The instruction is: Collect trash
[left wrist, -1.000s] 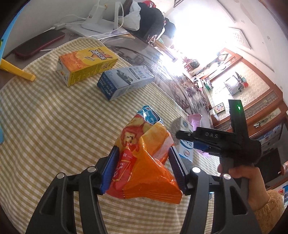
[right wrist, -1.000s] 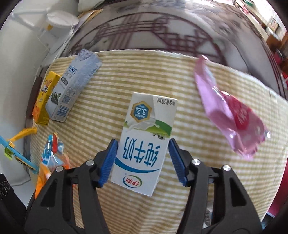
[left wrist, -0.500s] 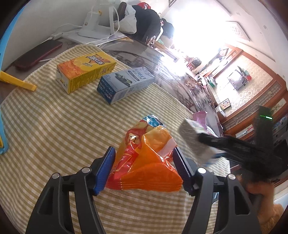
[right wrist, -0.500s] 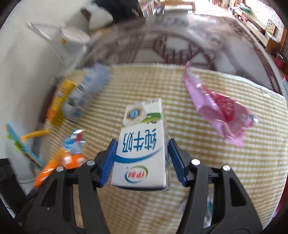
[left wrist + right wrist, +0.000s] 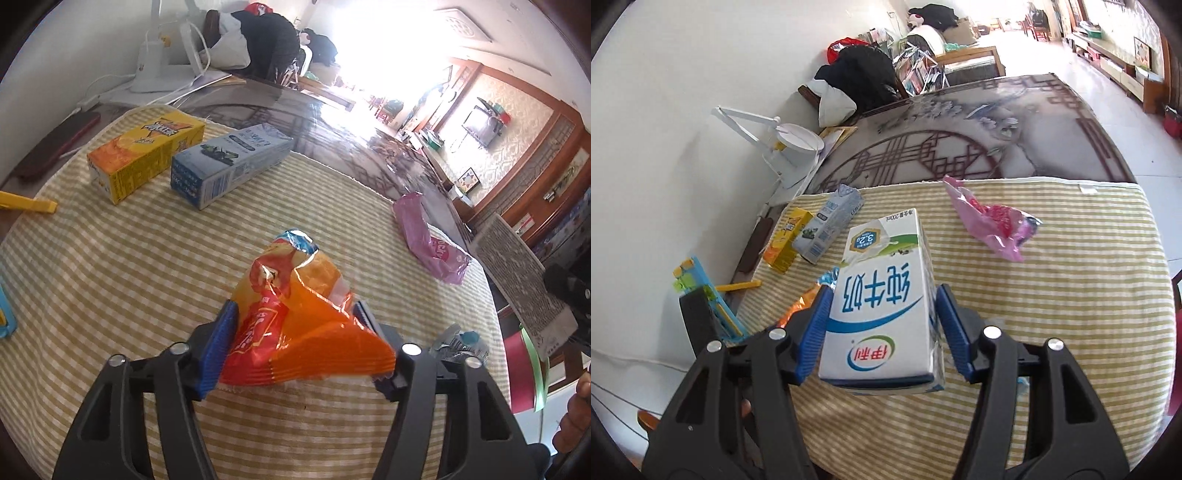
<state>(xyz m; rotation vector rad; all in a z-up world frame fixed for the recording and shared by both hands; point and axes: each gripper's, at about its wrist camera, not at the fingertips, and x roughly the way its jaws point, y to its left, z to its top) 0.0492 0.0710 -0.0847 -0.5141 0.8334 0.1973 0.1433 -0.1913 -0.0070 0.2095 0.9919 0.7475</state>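
Two grippers each hold a piece of trash above a table covered by a checked cloth [image 5: 110,258]. From the left wrist view, the left gripper [image 5: 295,332] has its blue pads pressed against both sides of a crumpled orange bag [image 5: 295,317], which sits near the cloth's near edge. From the right wrist view, the right gripper [image 5: 882,328] clamps a white milk carton [image 5: 882,306] between its blue pads; the carton is lifted clear of the cloth, near its near edge, with the printing upside down. In the left wrist view that carton appears at the far right, past the cloth's right edge.

Farther out, a pink wrapper [image 5: 993,225] lies crumpled near the cloth's right far corner. A small silver and blue scrap [image 5: 458,341] lies at the cloth's right edge, just beside the left gripper. Toward the left far corner, a yellow box [image 5: 144,158] and a grey-blue box [image 5: 229,162] lie side by side on the cloth. Beyond the cloth's far edge is bare patterned tabletop, with a white lamp [image 5: 783,136] at its left side.
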